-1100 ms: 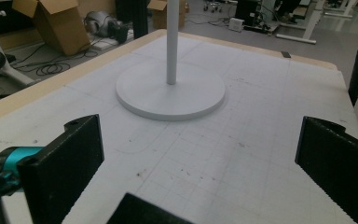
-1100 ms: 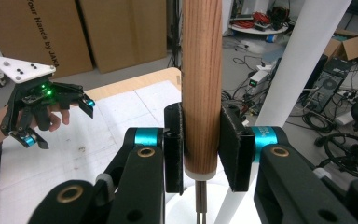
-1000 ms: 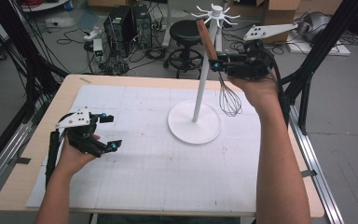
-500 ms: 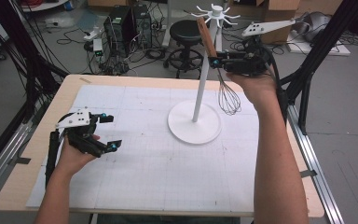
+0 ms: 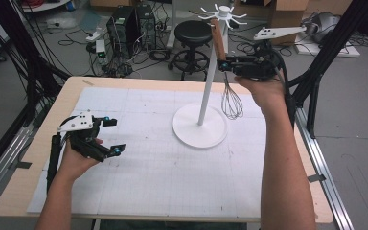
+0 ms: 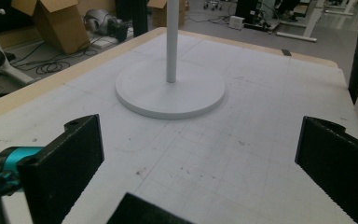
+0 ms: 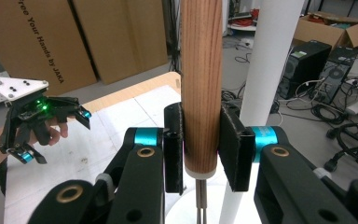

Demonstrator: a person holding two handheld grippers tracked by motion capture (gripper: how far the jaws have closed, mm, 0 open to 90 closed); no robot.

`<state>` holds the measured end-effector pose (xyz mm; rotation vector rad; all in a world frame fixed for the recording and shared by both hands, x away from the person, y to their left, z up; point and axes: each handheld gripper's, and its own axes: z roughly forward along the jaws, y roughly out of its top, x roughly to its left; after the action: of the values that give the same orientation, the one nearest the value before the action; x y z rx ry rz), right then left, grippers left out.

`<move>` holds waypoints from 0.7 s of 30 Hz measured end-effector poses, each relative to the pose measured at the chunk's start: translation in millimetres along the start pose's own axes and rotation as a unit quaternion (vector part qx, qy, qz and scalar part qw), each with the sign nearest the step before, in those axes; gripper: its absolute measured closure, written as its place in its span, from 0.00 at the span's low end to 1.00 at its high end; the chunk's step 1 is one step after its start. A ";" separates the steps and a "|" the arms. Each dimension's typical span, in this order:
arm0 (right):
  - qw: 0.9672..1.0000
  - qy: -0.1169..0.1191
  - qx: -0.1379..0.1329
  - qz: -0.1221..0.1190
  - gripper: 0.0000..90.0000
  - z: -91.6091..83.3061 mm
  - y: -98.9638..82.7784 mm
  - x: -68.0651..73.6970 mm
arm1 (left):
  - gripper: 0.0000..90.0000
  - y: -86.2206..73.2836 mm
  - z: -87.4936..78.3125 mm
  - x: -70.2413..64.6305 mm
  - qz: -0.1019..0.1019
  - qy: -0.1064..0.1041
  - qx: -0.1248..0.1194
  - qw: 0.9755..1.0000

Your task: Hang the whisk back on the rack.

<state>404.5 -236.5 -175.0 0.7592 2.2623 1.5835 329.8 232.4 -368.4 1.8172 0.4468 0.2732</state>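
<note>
1. Your bench (image 5: 139,191) carries a white gridded mat, and the white stand (image 5: 206,96) rises from its round base on the far right part.
2. Your right tongs (image 5: 223,64) are clenched on the whisk (image 5: 231,98) by its wooden handle, held upright just beside the stand's pole, the wire head hanging above the base's right edge.
3. Your left tongs (image 5: 112,136) are released, holding nothing, low over the mat's left side.

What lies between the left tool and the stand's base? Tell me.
Bare gridded mat only, seen in the left gripper view, from the open left tool to the stand's base.
</note>
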 end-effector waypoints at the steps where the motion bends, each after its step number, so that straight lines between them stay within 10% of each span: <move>1: 1.000 0.001 0.001 0.001 0.81 0.9 -0.1 0.2 | 0.02 0.1 -0.2 0.2 0.001 0.000 0.000 1.000; 21: 1.000 0.004 0.007 0.010 0.79 8.7 -2.1 -1.5 | 0.02 -0.2 -0.3 -0.2 -0.001 0.000 0.001 1.000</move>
<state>409.5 -231.1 -180.2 0.7825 2.2810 1.5836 329.4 232.7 -368.5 1.8184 0.4484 0.2711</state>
